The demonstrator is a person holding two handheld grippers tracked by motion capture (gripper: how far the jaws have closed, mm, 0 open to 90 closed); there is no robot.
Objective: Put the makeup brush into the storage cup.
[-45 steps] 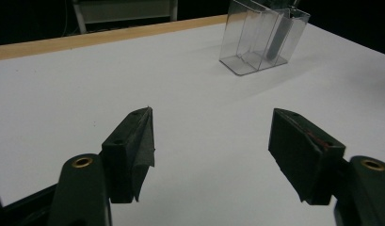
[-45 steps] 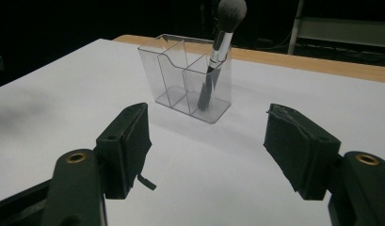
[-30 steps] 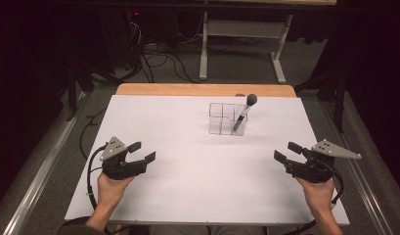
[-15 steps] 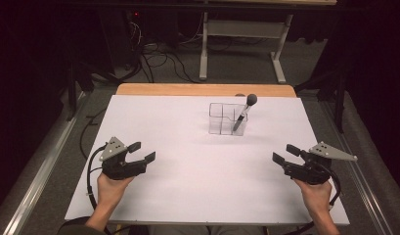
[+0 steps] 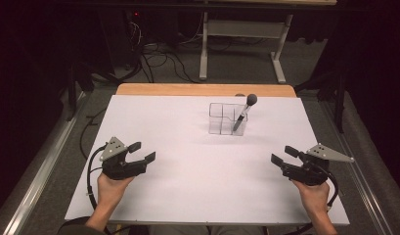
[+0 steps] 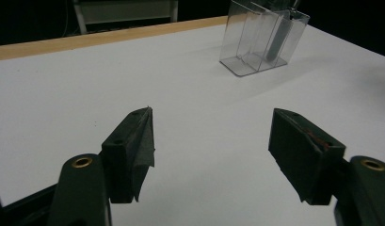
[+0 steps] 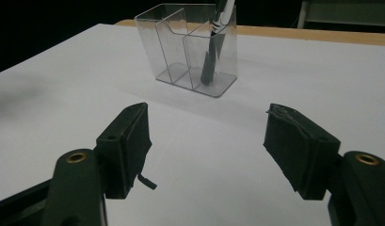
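Item: clear organizer (image 5: 228, 119) at the far middle of the table (image 5: 188, 196), a brush (image 5: 244, 113) leaning in its right compartment. Left gripper (image 5: 143, 152) and right gripper (image 5: 279, 155): jaws apart, empty, well short of it. Change since a second ago: none of note; the reach looks not yet begun.

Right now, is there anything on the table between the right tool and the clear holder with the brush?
Nothing: in the right gripper view, bare white table runs from the open right tool to the holder.
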